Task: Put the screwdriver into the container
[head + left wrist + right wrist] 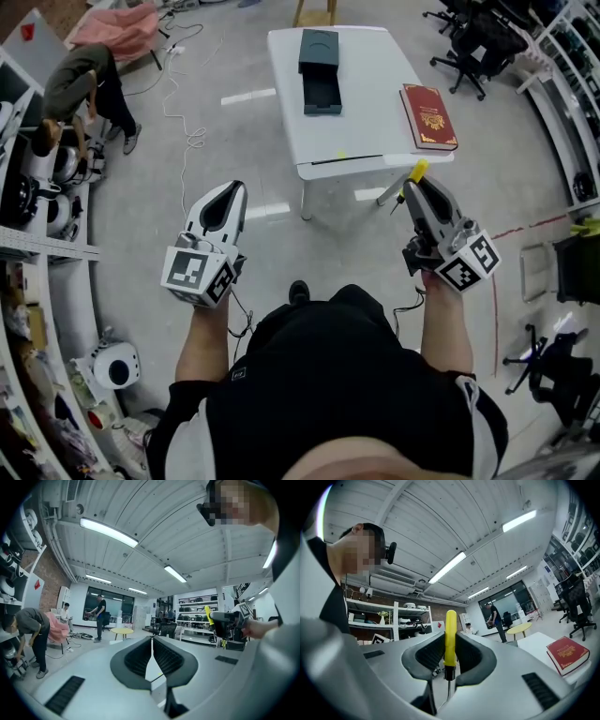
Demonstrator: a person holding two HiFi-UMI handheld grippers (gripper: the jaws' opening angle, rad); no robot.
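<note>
My right gripper [418, 184] is shut on a screwdriver [417, 171] with a yellow handle, held upright in the air just short of the white table [375, 66]. In the right gripper view the yellow handle [450, 637] stands clamped between the dark pads, its metal shaft pointing down. A dark open container [319, 73] lies at the table's far middle, well ahead of both grippers. My left gripper [228, 191] hangs at the left over the floor, shut with nothing in it; in the left gripper view its pads [140, 656] meet.
A red book [428, 115] lies on the table's right part, also seen as the red book [567, 652]. A person [84, 84] bends at shelves on the far left. Office chairs [478, 37] stand at the back right, cables run across the floor.
</note>
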